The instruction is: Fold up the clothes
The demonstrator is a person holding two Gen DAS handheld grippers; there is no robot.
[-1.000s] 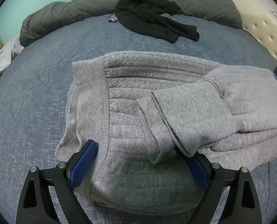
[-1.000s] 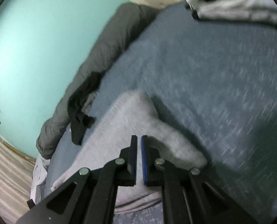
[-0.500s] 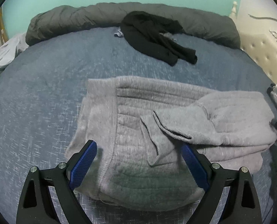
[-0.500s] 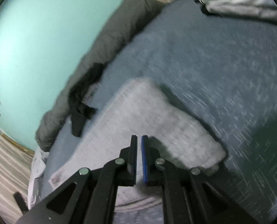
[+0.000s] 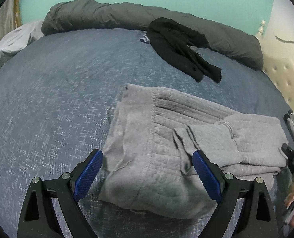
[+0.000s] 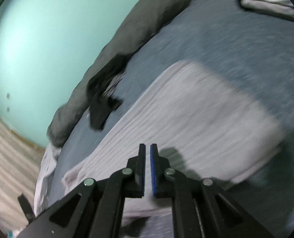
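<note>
My left gripper (image 5: 147,163) is spread wide, holding nothing, with the folded grey sweater (image 5: 188,138) flat on the blue bedspread (image 5: 57,99) right ahead between its fingers. My right gripper (image 6: 147,148) is nearly closed, empty, hovering over it.

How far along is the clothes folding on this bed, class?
Done: the grey sweatshirt lies folded, sleeve tucked across it. In hand: nothing; the left gripper is open above it, the right gripper shut on nothing. Left: the black garment lies crumpled, unfolded.
</note>
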